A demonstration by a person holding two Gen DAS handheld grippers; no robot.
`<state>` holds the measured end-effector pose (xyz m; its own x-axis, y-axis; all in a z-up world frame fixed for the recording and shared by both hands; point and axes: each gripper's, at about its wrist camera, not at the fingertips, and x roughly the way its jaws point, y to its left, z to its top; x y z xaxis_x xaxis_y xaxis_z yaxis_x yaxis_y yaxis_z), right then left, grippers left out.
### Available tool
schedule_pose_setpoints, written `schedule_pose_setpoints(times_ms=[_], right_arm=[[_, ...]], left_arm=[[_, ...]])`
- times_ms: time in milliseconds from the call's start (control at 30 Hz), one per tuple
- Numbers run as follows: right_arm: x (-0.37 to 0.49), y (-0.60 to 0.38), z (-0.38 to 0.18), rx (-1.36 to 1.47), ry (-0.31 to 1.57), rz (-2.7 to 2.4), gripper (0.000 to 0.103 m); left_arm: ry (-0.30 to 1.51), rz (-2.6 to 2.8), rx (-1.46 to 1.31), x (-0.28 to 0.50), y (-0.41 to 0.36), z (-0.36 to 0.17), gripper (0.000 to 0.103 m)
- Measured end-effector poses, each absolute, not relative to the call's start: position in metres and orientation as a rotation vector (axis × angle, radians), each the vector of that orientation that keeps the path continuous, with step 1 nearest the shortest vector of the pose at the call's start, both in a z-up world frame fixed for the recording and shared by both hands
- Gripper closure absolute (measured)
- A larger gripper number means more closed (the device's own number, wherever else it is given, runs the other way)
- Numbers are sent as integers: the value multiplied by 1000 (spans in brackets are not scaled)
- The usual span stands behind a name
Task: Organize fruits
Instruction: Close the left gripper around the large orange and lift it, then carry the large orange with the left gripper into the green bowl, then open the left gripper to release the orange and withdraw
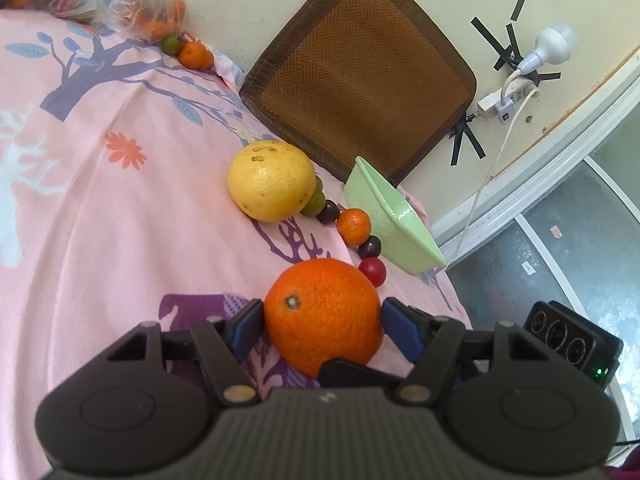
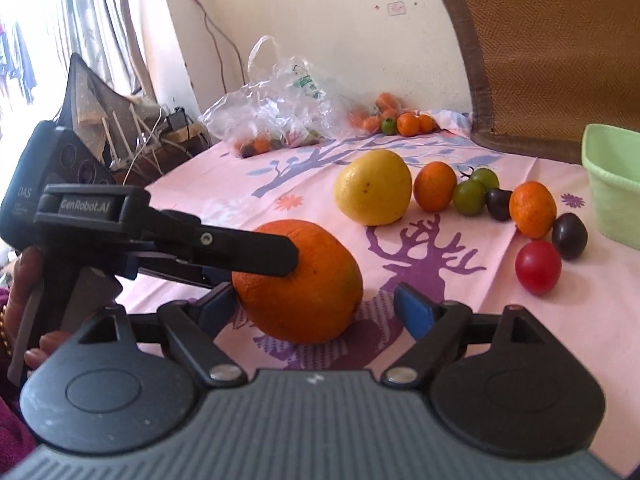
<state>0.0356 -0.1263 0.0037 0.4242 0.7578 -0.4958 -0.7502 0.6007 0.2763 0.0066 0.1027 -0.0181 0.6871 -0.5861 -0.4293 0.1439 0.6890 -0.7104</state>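
Observation:
A large orange (image 1: pixel 322 316) rests on the pink tablecloth (image 1: pixel 100 220), and my left gripper (image 1: pixel 320 326) is shut on it with a blue pad touching each side. In the right wrist view the same orange (image 2: pixel 304 292) has the left gripper's fingers (image 2: pixel 240 252) across it. My right gripper (image 2: pixel 316 308) is open around the orange's near side, its left pad close to the peel and its right pad apart. Beyond lie a yellow citrus (image 2: pixel 374 186), small oranges (image 2: pixel 532 210), green fruits (image 2: pixel 468 197), dark plums (image 2: pixel 569 236) and a red fruit (image 2: pixel 538 266).
A light green basket (image 2: pixel 612 184) stands at the table's right edge, also in the left wrist view (image 1: pixel 394 220). A brown woven cushion (image 1: pixel 360 76) leans on the wall. Plastic bags of fruit (image 2: pixel 276 116) lie at the far side, with loose small oranges (image 2: pixel 408 124) beside them.

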Motion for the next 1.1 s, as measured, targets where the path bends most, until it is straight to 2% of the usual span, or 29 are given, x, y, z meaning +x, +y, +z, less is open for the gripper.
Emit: schedule_pose_setpoints(times_ms=[33, 67, 100, 267, 467, 667, 867, 1100], right_arm=[[38, -123, 3, 11, 653, 967, 17], [47, -122, 2, 24, 686, 1001, 29], [56, -124, 4, 38, 701, 1027, 31], [90, -136, 11, 168, 801, 1081, 32], [92, -170, 37, 154, 670, 1015, 32], [113, -219, 51, 136, 550, 795, 32], [147, -262, 45, 86, 496, 561, 33], [171, -275, 9, 22, 522, 418, 32]], left_arm=[[705, -450, -690, 9, 102, -17, 37], [709, -449, -675, 11, 101, -15, 37], [711, -444, -654, 13, 98, -11, 38], [674, -447, -549, 28, 83, 14, 39], [637, -522, -486, 62, 51, 44, 39], [678, -650, -427, 141, -15, 65, 38], [761, -748, -466, 215, -75, 54, 37], [831, -702, -406, 238, -109, 29, 38]])
